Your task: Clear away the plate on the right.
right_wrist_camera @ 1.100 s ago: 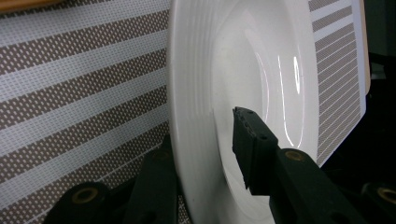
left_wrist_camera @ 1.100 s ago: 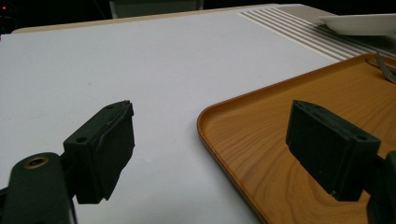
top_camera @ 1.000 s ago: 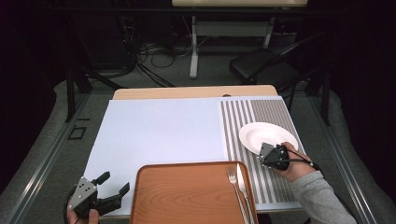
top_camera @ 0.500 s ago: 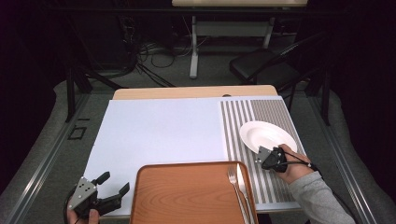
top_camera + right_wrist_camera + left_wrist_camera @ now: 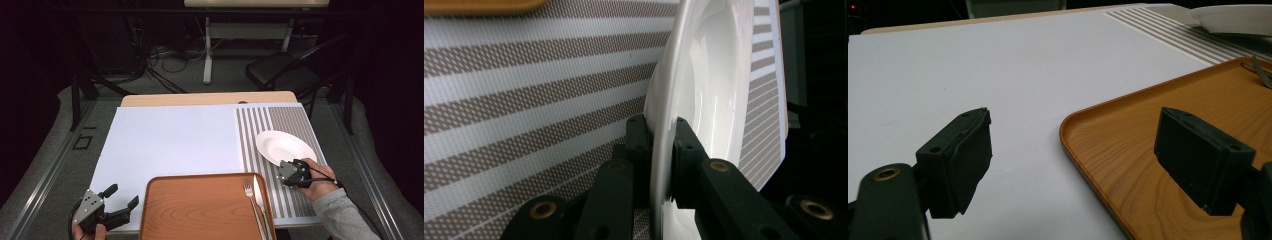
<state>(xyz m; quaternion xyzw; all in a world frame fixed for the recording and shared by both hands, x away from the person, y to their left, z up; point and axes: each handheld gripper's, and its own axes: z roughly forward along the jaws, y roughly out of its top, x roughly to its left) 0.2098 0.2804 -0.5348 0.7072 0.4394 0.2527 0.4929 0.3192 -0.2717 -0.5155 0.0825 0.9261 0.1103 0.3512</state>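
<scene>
A white plate (image 5: 285, 146) rests on the striped mat (image 5: 272, 117) at the table's right. My right gripper (image 5: 286, 170) is at the plate's near rim. In the right gripper view its pads (image 5: 659, 125) press on the thin rim of the plate (image 5: 711, 75) from both sides; the jaws have just been closing on it. My left gripper (image 5: 122, 196) stands open at the front left, with nothing between its jaws (image 5: 1073, 145). It hovers by the left corner of the wooden tray (image 5: 1128, 130).
The wooden tray (image 5: 200, 210) lies at the front middle, with a fork (image 5: 252, 200) and a second utensil (image 5: 260, 192) along its right side. A white mat (image 5: 170, 140) covers the table's left and middle. A dark chair (image 5: 280, 70) stands beyond the table.
The right gripper has edged slightly toward me at the plate's near rim. The left gripper and the tray have not moved.
</scene>
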